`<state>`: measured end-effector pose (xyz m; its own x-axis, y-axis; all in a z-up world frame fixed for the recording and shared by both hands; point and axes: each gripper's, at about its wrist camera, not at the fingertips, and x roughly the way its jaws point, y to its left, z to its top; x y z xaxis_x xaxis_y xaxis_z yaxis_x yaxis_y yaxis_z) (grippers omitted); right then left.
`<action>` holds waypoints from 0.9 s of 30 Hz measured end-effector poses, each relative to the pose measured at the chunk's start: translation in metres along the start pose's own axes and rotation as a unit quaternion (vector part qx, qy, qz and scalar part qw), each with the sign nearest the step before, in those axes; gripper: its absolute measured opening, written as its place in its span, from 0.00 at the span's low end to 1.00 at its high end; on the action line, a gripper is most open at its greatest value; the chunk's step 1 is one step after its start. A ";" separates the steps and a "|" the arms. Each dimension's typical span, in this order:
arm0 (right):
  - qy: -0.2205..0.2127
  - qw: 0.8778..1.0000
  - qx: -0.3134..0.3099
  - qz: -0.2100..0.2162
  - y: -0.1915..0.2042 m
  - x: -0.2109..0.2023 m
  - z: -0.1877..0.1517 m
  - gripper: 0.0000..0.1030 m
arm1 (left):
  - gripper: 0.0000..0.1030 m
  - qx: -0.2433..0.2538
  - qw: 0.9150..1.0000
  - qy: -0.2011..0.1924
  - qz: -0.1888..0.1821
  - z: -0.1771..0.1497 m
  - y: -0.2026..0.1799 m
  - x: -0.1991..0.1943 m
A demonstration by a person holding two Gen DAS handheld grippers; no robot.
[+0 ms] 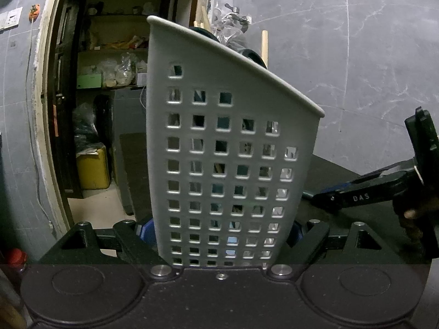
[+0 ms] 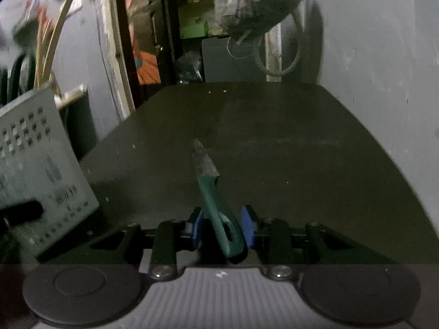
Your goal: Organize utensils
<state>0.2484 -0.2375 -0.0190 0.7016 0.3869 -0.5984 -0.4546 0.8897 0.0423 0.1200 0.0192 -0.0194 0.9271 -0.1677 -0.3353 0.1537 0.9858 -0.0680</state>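
A white perforated utensil holder (image 1: 233, 142) fills the left wrist view, tilted, with my left gripper (image 1: 221, 231) shut on its lower part, a blue pad on each side. Dark and wooden utensil ends (image 1: 264, 44) stick out above its rim. In the right wrist view the holder (image 2: 41, 164) stands at the left. My right gripper (image 2: 222, 227) has a green-handled knife (image 2: 216, 205) between its blue pads, which sit against the handle. The blade points away over the dark table (image 2: 288, 137). The right gripper (image 1: 323, 197) also shows at the right of the left wrist view.
Behind the table an open doorway (image 1: 109, 109) leads to shelves and a yellow container (image 1: 92, 168). A wrapped dark bundle (image 2: 258, 2) hangs above the table's far edge. Grey marbled wall (image 1: 356, 54) lies to the right. A hand (image 1: 411, 213) holds the right gripper.
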 end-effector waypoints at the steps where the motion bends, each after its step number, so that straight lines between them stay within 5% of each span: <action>1: 0.004 1.000 -0.004 0.001 0.003 -0.002 -0.001 0.21 | 0.84 0.000 1.000 -0.001 0.001 0.000 0.000 -0.001; 5: 0.026 1.000 0.015 0.006 0.008 -0.020 -0.008 0.20 | 0.84 -0.002 1.000 -0.002 0.000 0.000 0.001 -0.002; 12: 0.025 0.982 0.176 0.064 -0.017 -0.081 -0.045 0.20 | 0.84 -0.002 1.000 0.005 -0.005 -0.002 0.002 0.001; 16: 0.000 0.941 0.315 0.126 -0.039 -0.104 -0.082 0.20 | 0.84 -0.001 1.000 0.007 -0.009 0.002 0.003 0.001; 21: -0.036 0.839 0.498 0.218 -0.060 -0.102 -0.139 0.13 | 0.84 -0.008 1.000 0.010 -0.007 0.002 0.007 0.003; 23: -0.044 0.807 0.537 0.239 -0.060 -0.097 -0.152 0.12 | 0.84 -0.008 1.000 0.014 -0.006 0.001 0.007 0.004; 25: -0.051 0.793 0.553 0.251 -0.055 -0.093 -0.158 0.12 | 0.84 -0.008 1.000 0.015 -0.006 0.001 0.007 0.004; 27: -0.060 0.801 0.545 0.242 -0.048 -0.090 -0.156 0.12 | 0.84 -0.008 1.000 0.014 -0.006 0.001 0.007 0.003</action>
<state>0.1212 -0.3526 -0.0925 0.6655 0.7127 -0.2218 0.0132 0.2859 0.9582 0.1241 0.0260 -0.0203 0.9156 -0.1794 -0.3598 0.1588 0.9835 -0.0863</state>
